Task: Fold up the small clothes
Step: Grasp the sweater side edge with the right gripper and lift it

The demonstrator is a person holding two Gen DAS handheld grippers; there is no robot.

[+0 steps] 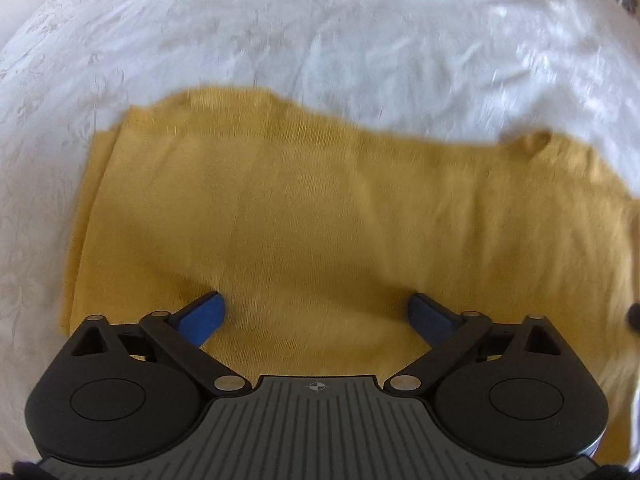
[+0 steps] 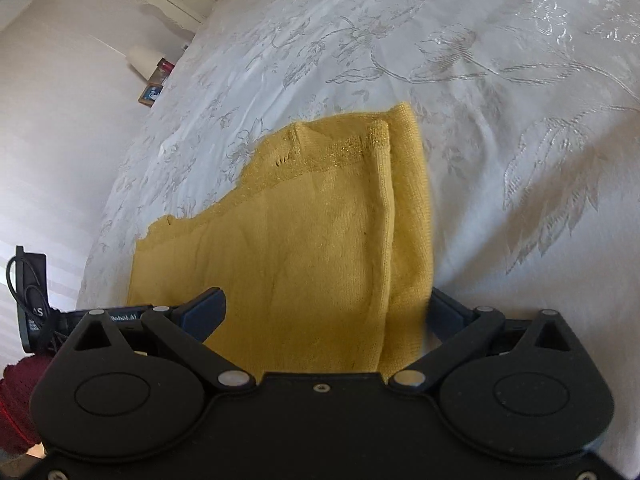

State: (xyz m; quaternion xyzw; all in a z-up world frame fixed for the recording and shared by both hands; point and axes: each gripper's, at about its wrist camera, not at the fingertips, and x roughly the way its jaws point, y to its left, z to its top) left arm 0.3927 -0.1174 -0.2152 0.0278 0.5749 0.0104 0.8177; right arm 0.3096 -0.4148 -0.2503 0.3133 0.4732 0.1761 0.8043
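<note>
A mustard-yellow knit garment lies flat on a white embroidered bedspread. My left gripper hovers over its near part with blue fingers spread wide and nothing between them. In the right wrist view the same garment shows its right side folded over along a seam, with a glittery band near the top. My right gripper is open above the garment's near edge. Its right finger is partly hidden behind the folded cloth edge.
The bedspread stretches far and right. At the left of the right wrist view stand a wall, a bedside lamp, small items, a black device with a cable and dark red cloth.
</note>
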